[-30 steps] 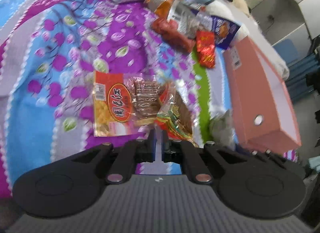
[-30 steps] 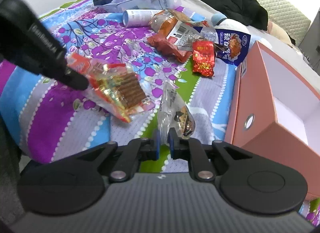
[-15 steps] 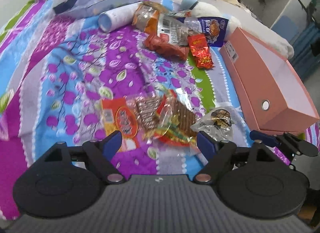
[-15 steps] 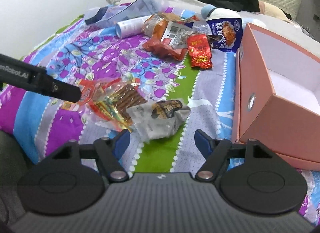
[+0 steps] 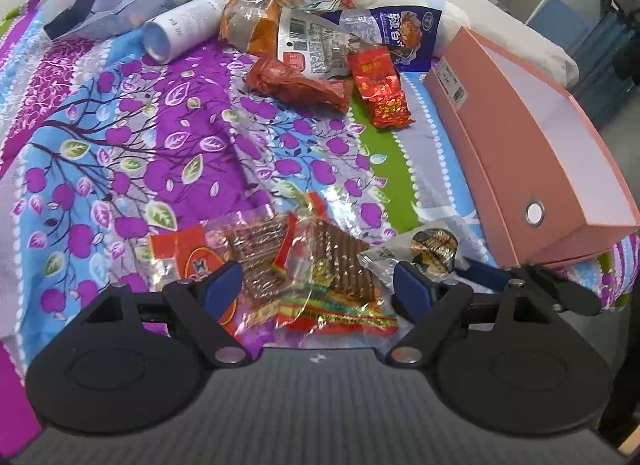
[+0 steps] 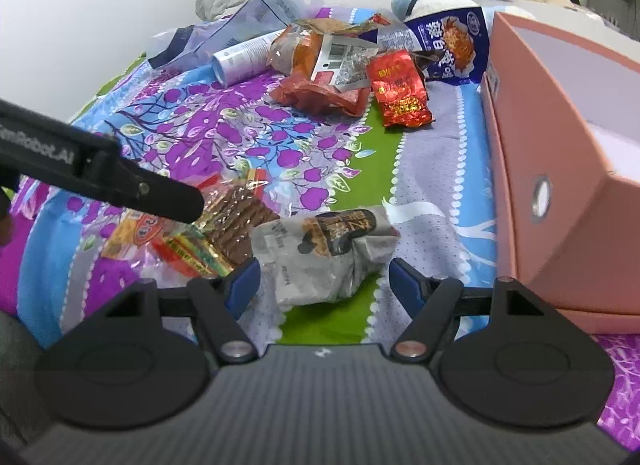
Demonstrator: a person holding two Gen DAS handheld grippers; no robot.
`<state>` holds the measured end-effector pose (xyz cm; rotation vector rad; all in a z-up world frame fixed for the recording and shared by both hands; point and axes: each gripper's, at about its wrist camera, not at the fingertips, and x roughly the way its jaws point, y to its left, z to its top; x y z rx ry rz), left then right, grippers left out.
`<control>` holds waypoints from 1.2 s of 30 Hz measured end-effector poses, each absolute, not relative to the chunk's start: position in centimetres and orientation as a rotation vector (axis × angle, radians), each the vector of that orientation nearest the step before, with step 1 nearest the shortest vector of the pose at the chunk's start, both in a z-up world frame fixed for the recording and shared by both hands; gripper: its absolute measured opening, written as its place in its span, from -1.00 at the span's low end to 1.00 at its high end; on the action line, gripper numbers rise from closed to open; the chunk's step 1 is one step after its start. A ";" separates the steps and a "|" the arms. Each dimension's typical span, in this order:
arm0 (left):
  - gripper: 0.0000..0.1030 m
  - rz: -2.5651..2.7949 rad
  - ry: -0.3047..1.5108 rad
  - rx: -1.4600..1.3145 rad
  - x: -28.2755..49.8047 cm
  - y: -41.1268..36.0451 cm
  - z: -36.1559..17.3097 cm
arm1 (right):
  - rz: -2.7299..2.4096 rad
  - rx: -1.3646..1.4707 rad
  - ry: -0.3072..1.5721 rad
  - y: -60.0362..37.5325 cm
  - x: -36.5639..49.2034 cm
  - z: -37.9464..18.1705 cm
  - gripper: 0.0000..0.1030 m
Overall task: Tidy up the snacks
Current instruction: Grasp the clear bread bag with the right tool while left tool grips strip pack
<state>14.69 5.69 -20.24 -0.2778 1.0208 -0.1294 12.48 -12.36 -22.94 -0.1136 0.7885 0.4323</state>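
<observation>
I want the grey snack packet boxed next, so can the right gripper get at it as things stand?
Probably yes. The right gripper is open, and the grey snack packet lies on the bedspread right between its fingers, with nothing on top. The clear biscuit pack touches its left edge and might get nudged.

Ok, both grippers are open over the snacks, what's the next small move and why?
Probably lower the right gripper and close on the grey crumpled packet: it lies between the open jaws, beside the empty pink box.
</observation>
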 end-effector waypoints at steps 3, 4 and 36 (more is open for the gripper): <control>0.62 -0.144 1.017 -0.281 15.2 5.6 -20.4 | 0.442 -0.094 0.780 -12.2 12.9 -23.3 0.45; 0.60 -0.146 1.019 -0.276 15.3 5.6 -20.4 | 0.442 -0.090 0.779 -12.1 13.0 -23.4 0.44; 0.47 -0.181 1.025 0.185 17.6 -1.7 -24.4 | 0.355 -0.092 0.805 -16.6 9.1 -20.6 0.49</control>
